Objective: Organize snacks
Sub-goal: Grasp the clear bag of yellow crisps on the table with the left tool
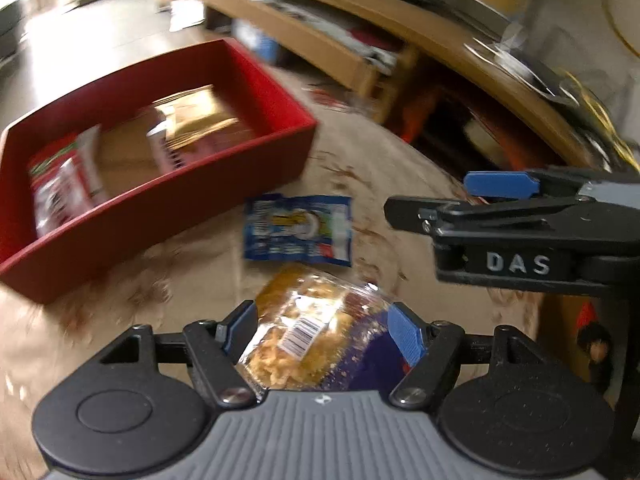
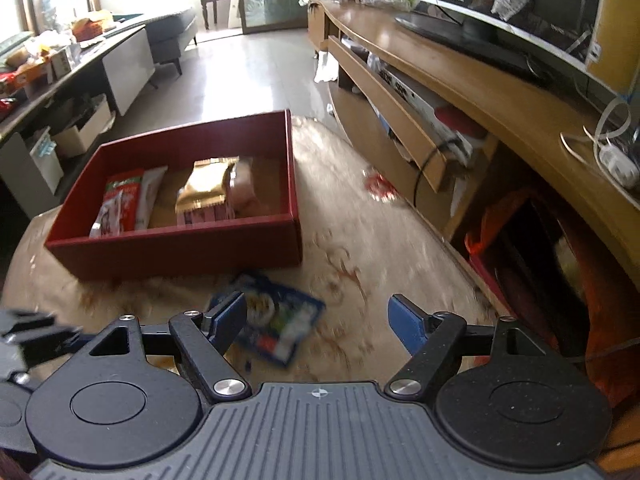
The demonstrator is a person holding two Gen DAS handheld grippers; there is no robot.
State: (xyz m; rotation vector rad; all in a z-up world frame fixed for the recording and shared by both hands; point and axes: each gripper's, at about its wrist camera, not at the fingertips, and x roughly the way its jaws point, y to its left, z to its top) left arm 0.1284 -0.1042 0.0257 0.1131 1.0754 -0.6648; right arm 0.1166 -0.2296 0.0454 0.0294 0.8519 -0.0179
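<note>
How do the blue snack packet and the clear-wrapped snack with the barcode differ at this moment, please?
The blue snack packet is flat, opaque and printed; the clear-wrapped snack is bulkier and see-through, showing golden crumbly pieces. The blue packet lies free on the patterned cloth; the clear-wrapped snack sits between the left gripper fingers. Both are still outside the red box.

both wrist views tilt down, close over the rug [image 2: 360,248]; both share the red box [image 1: 168,200].
</note>
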